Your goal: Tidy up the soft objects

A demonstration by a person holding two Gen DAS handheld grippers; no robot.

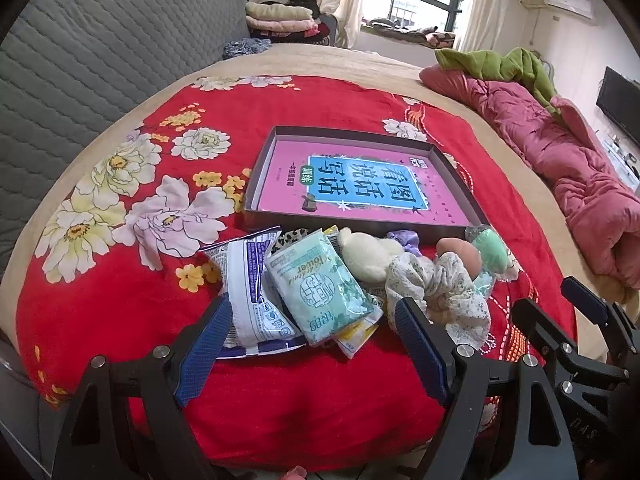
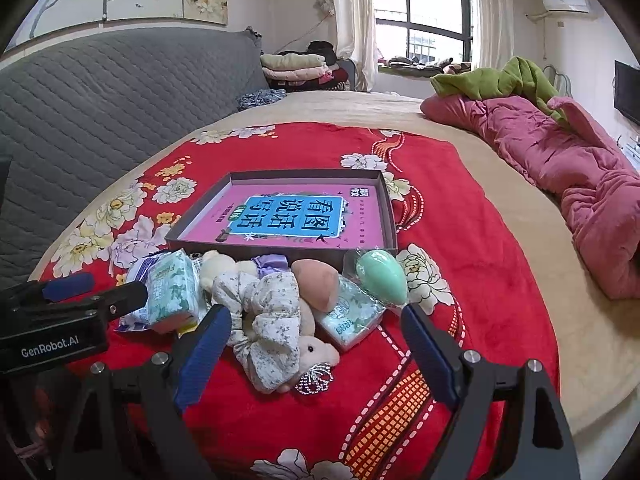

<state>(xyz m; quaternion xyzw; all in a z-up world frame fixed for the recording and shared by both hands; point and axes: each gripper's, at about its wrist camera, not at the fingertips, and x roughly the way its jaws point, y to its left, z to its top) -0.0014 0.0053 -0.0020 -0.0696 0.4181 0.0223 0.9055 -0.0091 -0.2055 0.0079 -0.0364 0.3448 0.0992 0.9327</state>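
Here, the scene line by line.
Box: a shallow grey cardboard box [image 1: 460, 184] with a pink and blue printed bottom lies in the middle of the frame on the red flowered blanket [image 1: 280, 400]; its inside is free.
Soft pile: just below the near edge of the box, touching it in places, lie a blue-white plastic snack bag [image 1: 250, 280], a mint green tissue pack [image 1: 320, 284], a cream plush toy [image 1: 370, 256], a white flowered fabric scrunchie [image 1: 444, 292] and a green egg-shaped sponge [image 2: 382, 276].
Left gripper [image 1: 308, 344]: fingers spread wide, holding nothing, low in the frame around the snack bag and tissue pack.
Right gripper [image 2: 316, 340]: fingers apart, empty, low centre, before the scrunchie.
Free room: bare red blanket at the lower centre and left of the box.
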